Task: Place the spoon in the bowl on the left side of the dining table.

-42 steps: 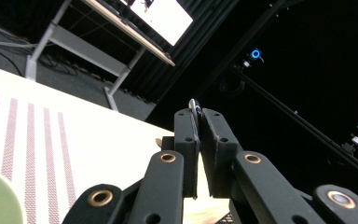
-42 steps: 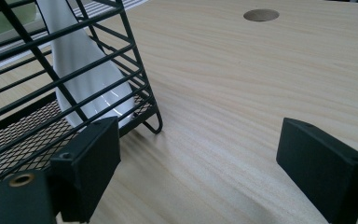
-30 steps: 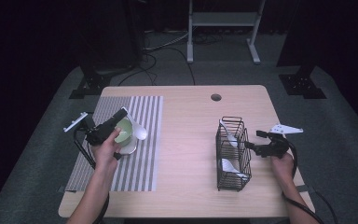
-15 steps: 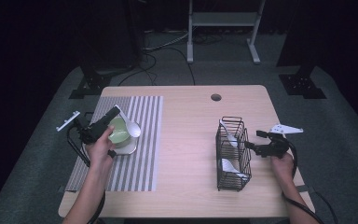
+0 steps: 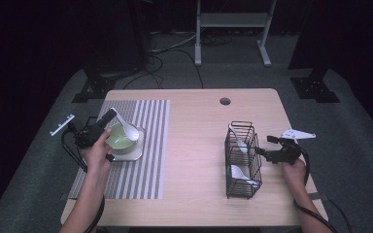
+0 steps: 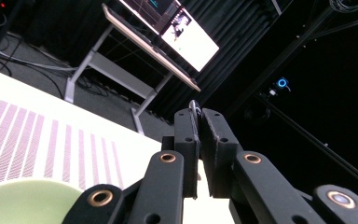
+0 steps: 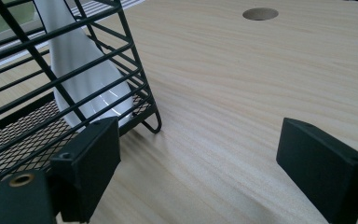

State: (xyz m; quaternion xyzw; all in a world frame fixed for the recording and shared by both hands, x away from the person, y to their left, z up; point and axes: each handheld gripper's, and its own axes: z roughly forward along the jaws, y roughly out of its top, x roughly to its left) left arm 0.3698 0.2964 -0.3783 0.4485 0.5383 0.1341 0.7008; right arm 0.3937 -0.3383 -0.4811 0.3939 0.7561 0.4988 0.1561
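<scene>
Left gripper point(image 5: 108, 118) tilted up over the green bowl point(image 5: 118, 138), jaws pressed together on the thin handle of a white spoon point(image 5: 127, 128). In the left gripper view a sliver of that handle point(image 6: 194, 108) pinched edge-on between the pads, camera aimed up and away at the far desk, so the wrist cocked back. Spoon bowl-end hanging down toward the far right rim of the bowl: likely angled so for setting it inside or for lifting it clear; impossible to say which from this alone.

Bowl seated on a pale plate point(image 5: 135, 153), both on the striped mat point(image 5: 148, 145) at the left of the table point(image 5: 199, 126). Sensible as a place setting, with the mat marking where the crockery belongs.

Right gripper point(image 5: 268, 153) low, just right of the wire rack point(image 5: 242, 160), jaws spread wide and empty. In the right gripper view one pad point(image 7: 95, 156) at the rack's near corner, the other well apart over bare wood. Probably parked there, or ready to steady the rack.

Two more white spoons in the rack: one upright at the far end point(image 5: 238, 138), one lying at the near end point(image 5: 240, 174). Rack apparently serving as the store for spoons, kept at the right, well apart from the mat.
</scene>
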